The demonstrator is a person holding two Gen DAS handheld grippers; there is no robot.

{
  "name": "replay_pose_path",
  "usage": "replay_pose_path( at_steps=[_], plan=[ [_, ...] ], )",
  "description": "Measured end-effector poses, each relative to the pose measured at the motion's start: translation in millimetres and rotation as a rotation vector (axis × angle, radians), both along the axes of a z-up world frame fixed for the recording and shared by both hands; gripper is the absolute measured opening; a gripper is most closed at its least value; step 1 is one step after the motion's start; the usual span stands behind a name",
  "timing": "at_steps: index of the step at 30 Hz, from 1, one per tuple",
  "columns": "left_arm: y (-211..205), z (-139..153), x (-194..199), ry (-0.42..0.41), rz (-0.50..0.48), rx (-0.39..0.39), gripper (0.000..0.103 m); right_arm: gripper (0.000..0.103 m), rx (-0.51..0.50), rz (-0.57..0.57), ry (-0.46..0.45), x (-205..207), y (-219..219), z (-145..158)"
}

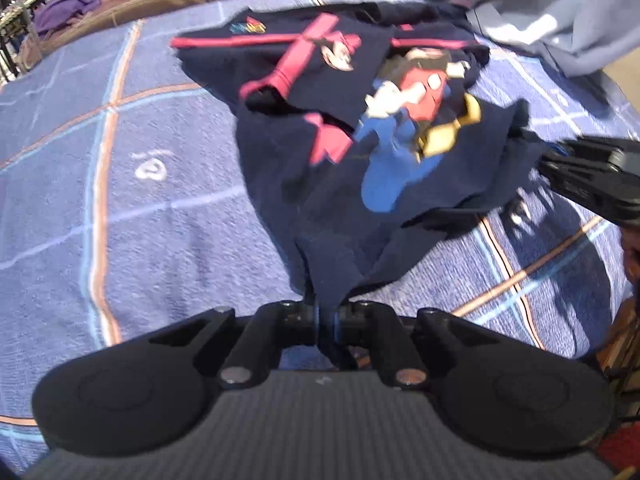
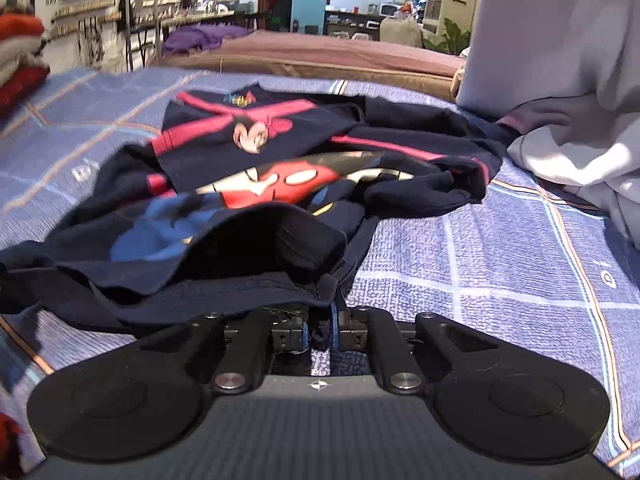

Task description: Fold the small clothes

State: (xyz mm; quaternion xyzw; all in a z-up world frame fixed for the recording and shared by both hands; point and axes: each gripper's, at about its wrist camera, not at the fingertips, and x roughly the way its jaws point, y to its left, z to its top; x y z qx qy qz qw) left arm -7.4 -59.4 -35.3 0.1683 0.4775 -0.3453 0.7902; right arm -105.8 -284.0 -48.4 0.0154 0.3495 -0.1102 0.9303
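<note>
Grasp step: my left gripper [image 1: 327, 317] and right gripper [image 2: 322, 326] jaws pinch the shirt [image 1: 340, 128] hem; next, I lift evenly.

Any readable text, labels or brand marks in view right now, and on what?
None can be read.
navy shirt: cartoon print and a small coloured chest emblem, no legible letters.
blue checked bedspread: small white marks, too blurred to read.
Back-wall shelves: any labels too small.
</note>
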Motion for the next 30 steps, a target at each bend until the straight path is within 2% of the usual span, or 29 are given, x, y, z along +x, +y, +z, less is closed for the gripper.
replay_pose_path(
  at_steps=[3, 6, 10, 16, 19, 20, 21, 25, 26, 27, 28, 29, 30],
  plan=[
    [17.6, 25.8, 10.4, -0.039, 0.038, -0.053, 0.006, 0.014, 0.04, -0.024, -0.014, -25.1, -2.9, 26.8],
    [36.4, 47.8, 17.5, -0.061, 0.051, -0.105, 0.005, 0.014, -0.006, -0.017, 0.033, -55.6, -0.1, 49.1],
    [50.2, 44.5, 15.9, 0.016, 0.029, -0.109, 0.005, 0.013, -0.081, -0.031, 0.142, -94.7, 3.8, 60.6],
    [52.3, 2.5, -11.9, 0.119, -0.016, -0.017, 0.005, 0.013, -0.05, -0.091, 0.26, -124.0, -4.4, 38.8],
    [57.4, -4.3, -19.6, 0.126, -0.024, 0.02, 0.005, 0.011, -0.054, -0.098, 0.307, -125.7, -2.5, 28.3],
    [62.7, -5.7, -20.8, 0.131, -0.024, 0.029, 0.005, 0.008, -0.058, -0.093, 0.32, -127.8, -1.3, 26.4],
    [66.4, -8.4, -20.7, 0.135, -0.018, 0.044, 0.005, 0.0, -0.052, -0.09, 0.336, -129.4, 0.0, 22.9],
    [84.7, -17.2, -12.7, 0.146, 0.028, 0.122, 0.005, 0.0, -0.047, -0.151, 0.351, -140.6, -7.3, 13.9],
    [89.2, -15.0, -10.0, 0.163, 0.04, 0.113, 0.006, 0.003, -0.037, -0.189, 0.318, -144.3, -10.9, 16.5],
    [93.3, -9.7, -7.5, 0.173, 0.049, 0.088, 0.01, 0.014, -0.005, -0.227, 0.275, -146.4, -17.2, 21.4],
    [94.9, -2.7, -5.4, 0.165, 0.05, 0.056, 0.015, 0.033, 0.029, -0.263, 0.229, -147.5, -22.5, 26.6],
    [93.6, 4.3, -4.1, 0.143, 0.046, 0.028, 0.033, 0.054, 0.064, -0.284, 0.174, -147.6, -26.6, 30.7],
    [89.5, 11.1, -2.5, 0.107, 0.044, 0.003, 0.054, 0.066, 0.104, -0.296, 0.124, -146.8, -30.9, 33.6]
  ],
)
